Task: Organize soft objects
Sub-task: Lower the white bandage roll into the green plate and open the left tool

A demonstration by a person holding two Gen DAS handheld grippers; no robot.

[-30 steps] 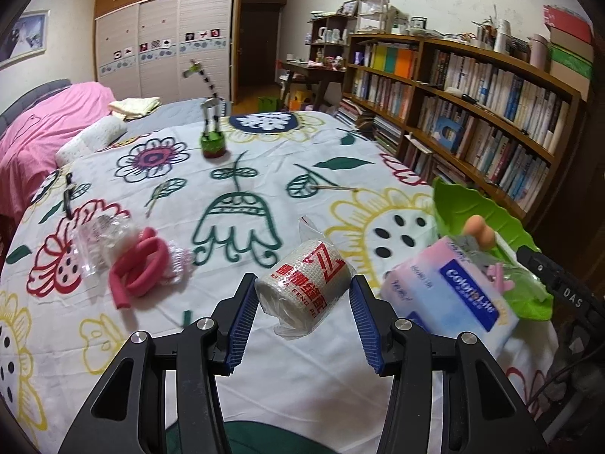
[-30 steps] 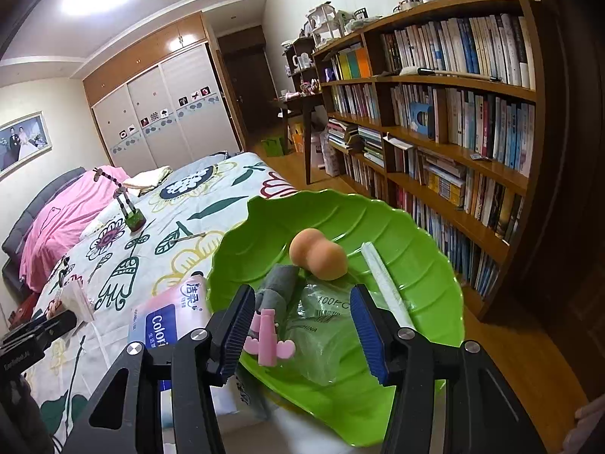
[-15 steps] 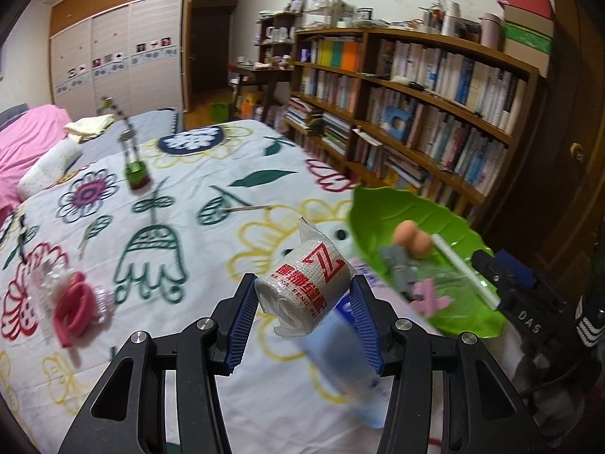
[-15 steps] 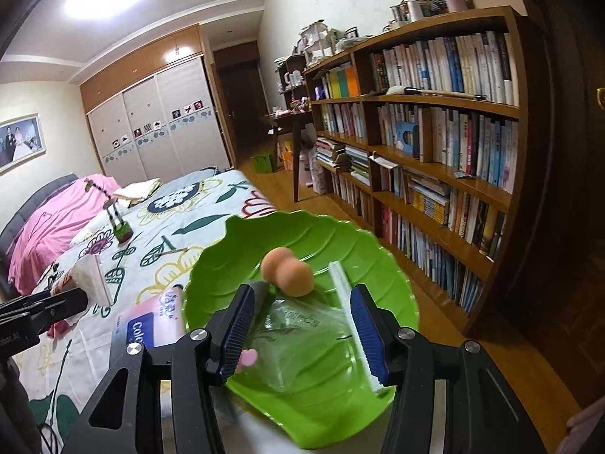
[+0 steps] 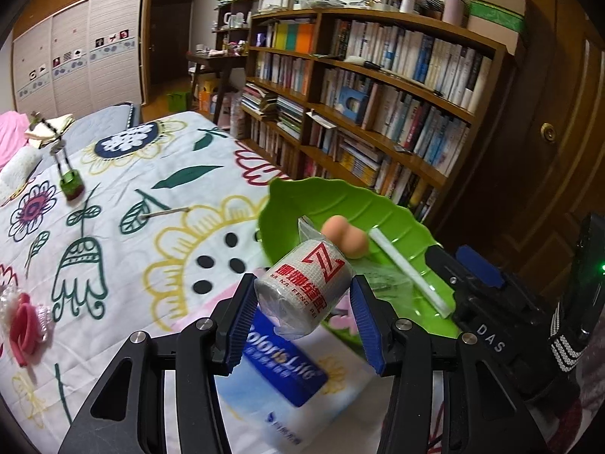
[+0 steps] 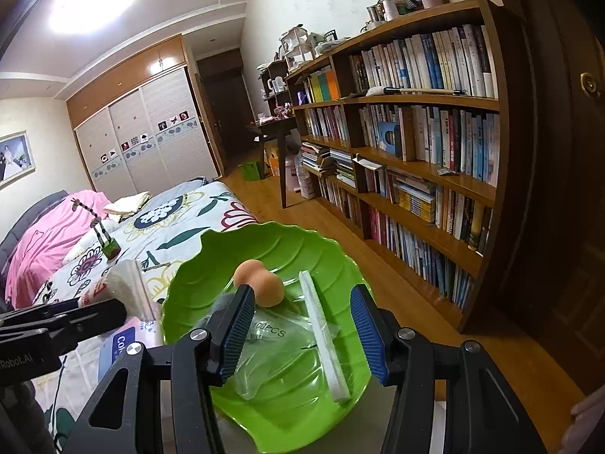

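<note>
Lying at the far left of the left wrist view, a pink band [image 5: 23, 321] is sitting on the quilt [image 5: 124, 174], well apart from the tray; judged as a soft item not yet collected. Above it, toward the upper left, a small green stand [image 5: 71, 184] is resting upright on the quilt, seemingly no part of the sorting.

Moving to frame centre, the left gripper [image 5: 304, 310] is clamping a wrapped roll [image 5: 304, 293] between its blue pads, the roll tilting with its printed label facing the camera. The grip is across the roll's round sides, probably because the soft body gives there and seats against the pads. The roll is hanging in the air over a blue-and-white pack [image 5: 280, 374] on the quilt, just short of the tray's near rim.

Right of centre, the green leaf tray [image 5: 302, 204] is serving as the collection point: a peach sponge [image 5: 346, 240], a white stick [image 5: 406, 274] and a clear bag [image 6: 272, 344] are already lying in it.

In the right wrist view, the right gripper [image 6: 302, 335] is standing with its jaws apart and nothing pressed between them, hovering over the tray's near half. Whether it is steadying the tray from beneath cannot be told. At the left edge of that view, the left gripper's arm is showing with the roll's wrapper beside the tray rim.

Judgement: the roll is being brought for release into the tray.
</note>
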